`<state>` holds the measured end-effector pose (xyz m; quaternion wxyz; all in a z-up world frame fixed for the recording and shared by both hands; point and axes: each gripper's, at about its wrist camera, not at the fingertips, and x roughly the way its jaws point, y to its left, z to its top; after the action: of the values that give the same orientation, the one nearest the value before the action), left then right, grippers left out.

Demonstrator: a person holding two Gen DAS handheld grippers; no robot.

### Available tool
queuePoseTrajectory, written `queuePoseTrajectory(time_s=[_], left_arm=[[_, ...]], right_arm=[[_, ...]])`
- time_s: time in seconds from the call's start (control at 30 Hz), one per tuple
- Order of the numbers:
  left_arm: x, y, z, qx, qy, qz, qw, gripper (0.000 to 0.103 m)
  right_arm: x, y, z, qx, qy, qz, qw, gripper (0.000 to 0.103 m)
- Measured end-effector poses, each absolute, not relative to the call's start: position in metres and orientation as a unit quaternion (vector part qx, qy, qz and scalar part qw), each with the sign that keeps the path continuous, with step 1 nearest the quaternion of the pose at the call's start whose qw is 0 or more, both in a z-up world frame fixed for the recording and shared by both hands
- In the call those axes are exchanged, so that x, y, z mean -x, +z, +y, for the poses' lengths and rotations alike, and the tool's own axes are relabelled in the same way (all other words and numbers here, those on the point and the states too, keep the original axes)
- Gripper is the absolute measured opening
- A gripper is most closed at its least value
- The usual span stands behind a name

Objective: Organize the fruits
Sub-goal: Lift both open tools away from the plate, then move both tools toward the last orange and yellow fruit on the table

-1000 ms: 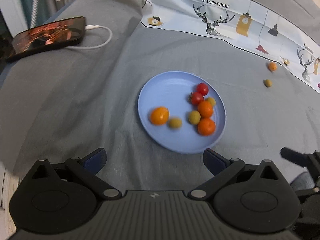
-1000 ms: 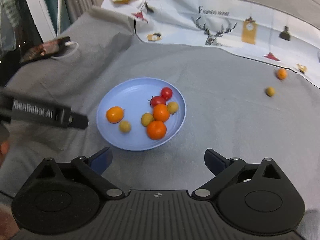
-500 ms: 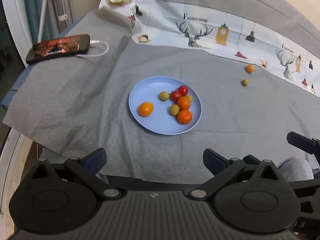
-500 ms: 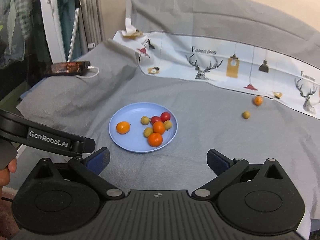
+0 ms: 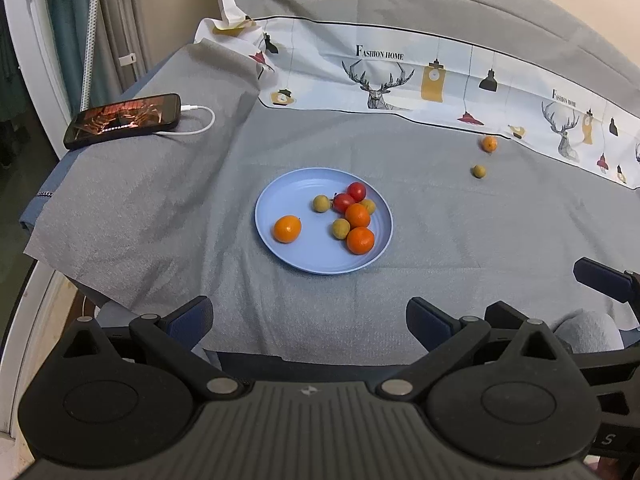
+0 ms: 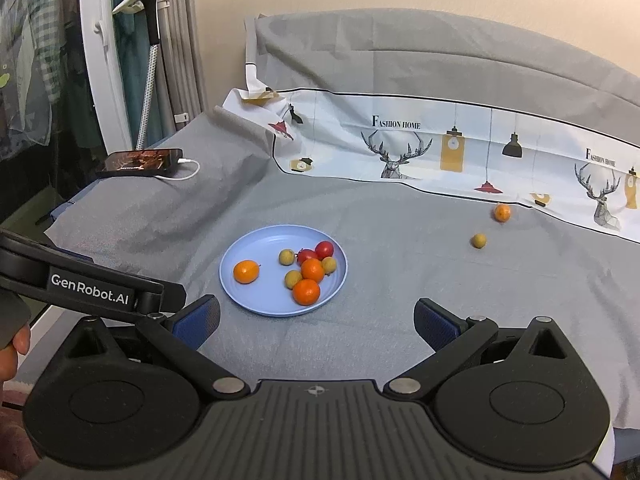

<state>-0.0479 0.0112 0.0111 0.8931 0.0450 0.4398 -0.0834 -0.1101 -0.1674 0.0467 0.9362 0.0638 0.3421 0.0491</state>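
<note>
**Two strays lie off to my right**

A grey cloth (image 6: 400,216) covers the desk, with a white deer-print sheet (image 6: 440,148) along its far edge and a black phone on a white cable (image 5: 120,124) at the far left. In the middle sits the round pale-blue plate (image 5: 280,184), already holding small oranges, red tomatoes and dull yellow-green fruits. Two pieces remain outside it: a small orange fruit (image 6: 502,213) just beside the sheet's border, and a small yellow-green round fruit (image 6: 479,240) a little nearer to me. Both lie beyond and to the right of the plate. My right claw (image 6: 316,320) and left claw (image 5: 308,318) hang over the near edge, both spread wide and empty. The right one is nearer the strays, so I judge it should reach forward and rightward, taking the yellow-green one first.
</note>
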Motion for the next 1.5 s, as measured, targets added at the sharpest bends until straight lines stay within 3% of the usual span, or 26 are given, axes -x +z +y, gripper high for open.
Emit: queuePoseTrajectory(time_s=[1.5], left_arm=[[0.021, -0.013, 0.007, -0.056, -0.081, 0.481, 0.871, 0.103]], right_arm=[[0.091, 0.027, -0.169, -0.073, 0.054, 0.381, 0.920, 0.102]])
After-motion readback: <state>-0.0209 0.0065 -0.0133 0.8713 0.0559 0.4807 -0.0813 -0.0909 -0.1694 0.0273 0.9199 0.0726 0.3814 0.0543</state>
